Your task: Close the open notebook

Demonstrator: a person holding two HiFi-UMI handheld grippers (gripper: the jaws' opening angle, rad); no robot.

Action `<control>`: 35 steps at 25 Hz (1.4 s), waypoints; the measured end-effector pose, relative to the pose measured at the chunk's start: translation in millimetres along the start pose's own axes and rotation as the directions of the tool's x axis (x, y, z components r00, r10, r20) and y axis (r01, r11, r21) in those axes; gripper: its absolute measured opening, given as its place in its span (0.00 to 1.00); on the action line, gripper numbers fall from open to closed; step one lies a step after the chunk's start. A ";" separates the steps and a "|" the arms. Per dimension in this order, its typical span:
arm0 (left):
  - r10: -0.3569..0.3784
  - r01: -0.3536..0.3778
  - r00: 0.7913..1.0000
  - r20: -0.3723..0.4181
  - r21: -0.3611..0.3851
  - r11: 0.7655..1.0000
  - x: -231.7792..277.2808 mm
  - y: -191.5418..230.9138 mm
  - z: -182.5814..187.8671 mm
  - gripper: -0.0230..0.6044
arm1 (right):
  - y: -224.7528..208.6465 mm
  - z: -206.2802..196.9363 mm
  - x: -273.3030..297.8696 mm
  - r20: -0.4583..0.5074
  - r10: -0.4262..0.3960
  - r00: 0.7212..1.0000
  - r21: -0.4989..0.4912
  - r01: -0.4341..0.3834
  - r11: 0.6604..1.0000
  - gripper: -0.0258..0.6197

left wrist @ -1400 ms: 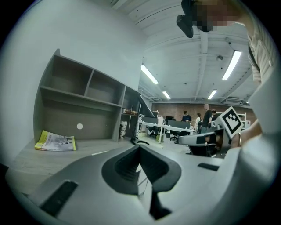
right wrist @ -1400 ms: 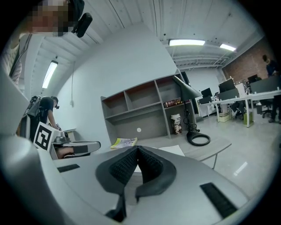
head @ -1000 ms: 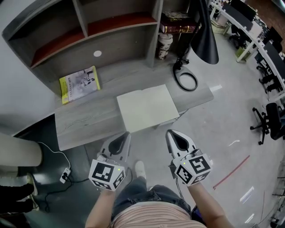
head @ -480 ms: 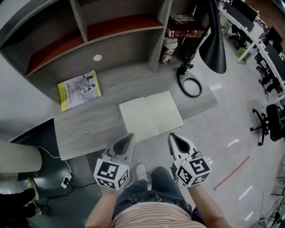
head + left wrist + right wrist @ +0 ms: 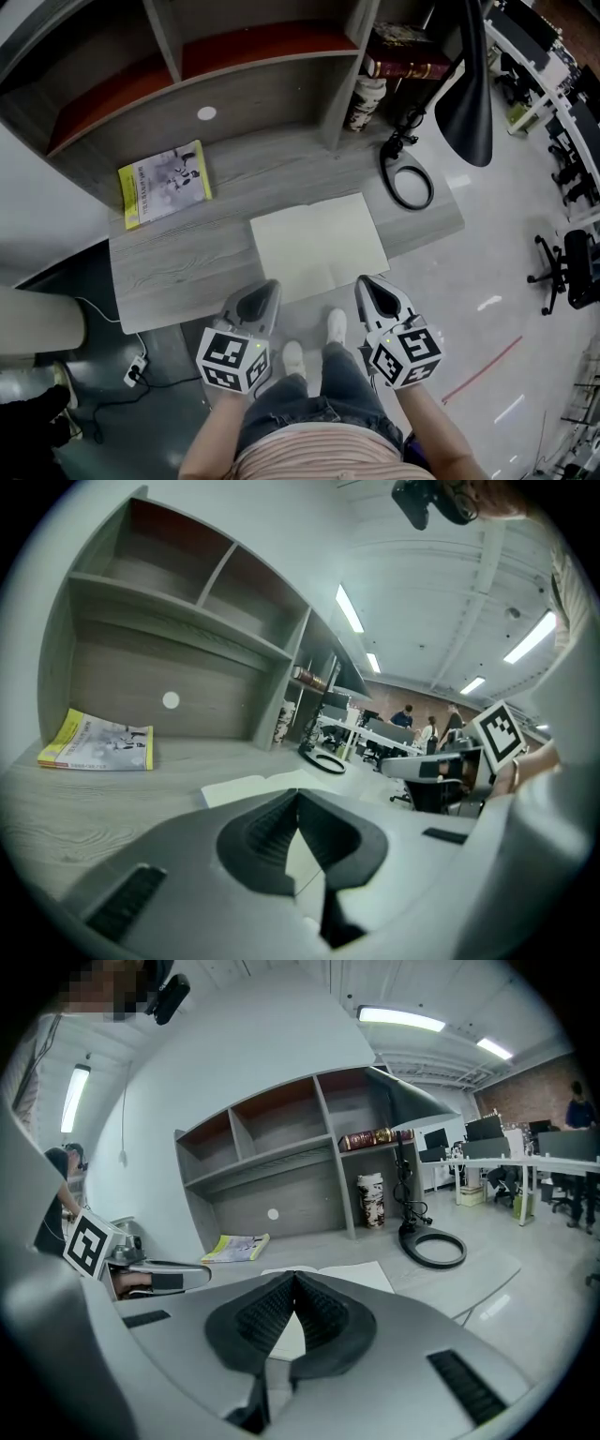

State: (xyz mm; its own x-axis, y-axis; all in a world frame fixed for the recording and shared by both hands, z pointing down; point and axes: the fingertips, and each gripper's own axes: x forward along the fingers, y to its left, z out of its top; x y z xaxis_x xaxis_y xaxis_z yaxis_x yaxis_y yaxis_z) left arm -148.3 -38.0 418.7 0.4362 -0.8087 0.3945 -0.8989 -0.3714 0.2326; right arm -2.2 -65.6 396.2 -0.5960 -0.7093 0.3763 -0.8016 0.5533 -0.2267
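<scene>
A grey wood worktop point(image 5: 178, 267) carries a shelf unit point(image 5: 246, 82) with red-lined compartments. Pale glossy floor point(image 5: 497, 234) spreads to the right, with black office chairs point(image 5: 572, 270) beyond.

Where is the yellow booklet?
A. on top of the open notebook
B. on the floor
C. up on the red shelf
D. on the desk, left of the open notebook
D: the yellow booklet lies flat on the desk, to the left of the open notebook and apart from it.

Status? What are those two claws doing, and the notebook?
Left gripper, right gripper: shut, empty, near notebook. Notebook open, flat, untouched. Nothing blocking.
</scene>
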 end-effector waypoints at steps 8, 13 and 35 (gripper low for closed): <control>0.066 -0.070 0.997 -0.048 -0.071 0.995 16.7 6.0 -11.2 0.06 | -26.9 -0.6 16.9 -0.048 0.039 0.998 0.000 -0.039 0.999 0.05; 0.113 -0.123 0.990 -0.081 -0.131 0.984 23.4 8.2 -25.5 0.06 | -41.6 -4.2 32.0 -0.091 0.083 0.992 -0.002 -0.084 0.996 0.05; 0.270 -0.363 0.928 -0.258 -0.453 0.814 13.2 26.5 -97.1 0.20 | -41.6 -42.4 81.4 -0.295 0.259 0.920 -0.033 -0.280 0.959 0.05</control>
State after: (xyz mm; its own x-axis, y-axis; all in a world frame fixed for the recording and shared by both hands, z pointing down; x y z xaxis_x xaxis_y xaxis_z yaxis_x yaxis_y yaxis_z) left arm -162.3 -14.3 516.4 0.1729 -0.7327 0.6582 -0.8715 0.1976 0.4489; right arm -15.4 -127.9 474.3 -0.7416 -0.3805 0.5525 -0.6003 0.7440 -0.2934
